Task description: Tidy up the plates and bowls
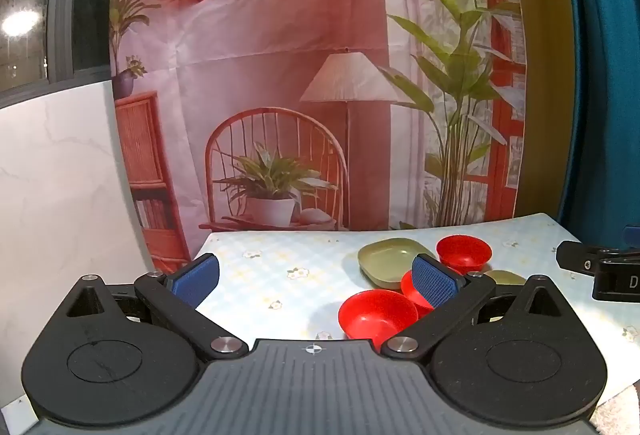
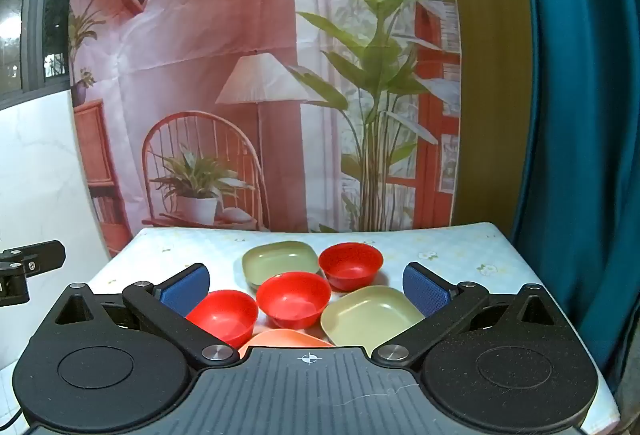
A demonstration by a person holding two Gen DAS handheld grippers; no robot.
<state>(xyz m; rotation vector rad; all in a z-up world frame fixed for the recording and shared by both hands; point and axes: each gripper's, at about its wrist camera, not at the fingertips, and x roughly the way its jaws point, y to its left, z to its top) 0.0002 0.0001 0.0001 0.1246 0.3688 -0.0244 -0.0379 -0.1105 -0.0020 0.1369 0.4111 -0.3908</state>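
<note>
Nearest: salmon-pink plastic plate (image 2: 286, 338), only its far rim showing, just past the right tool's body.
Red bowls: three glossy red plastic bowls on the desk; the near-left bowl (image 2: 224, 315), the middle bowl (image 2: 294, 299) and the far bowl (image 2: 351, 265) run in a diagonal line away from the camera, close together.
Green plates: two olive-green square plastic plates with rounded corners; the far plate (image 2: 280, 259) sits behind the middle bowl, the near plate (image 2: 370, 315) lies to the right of the middle bowl.
Right tool (image 2: 306, 287): blue-padded fingers spread wide apart, nothing between the pads; it hangs above the dishes, tilted slightly down.
Left tool (image 1: 316, 275): fingers likewise wide apart and empty, over bare desk to the left of the dishes.
Desk (image 2: 460, 255): covered in a pale blue checked cloth with small flowers.
Backdrop (image 2: 240, 55): printed fabric showing a lamp, wicker chair and potted plants.
Curtain (image 2: 580, 115): teal, at the right.
</note>
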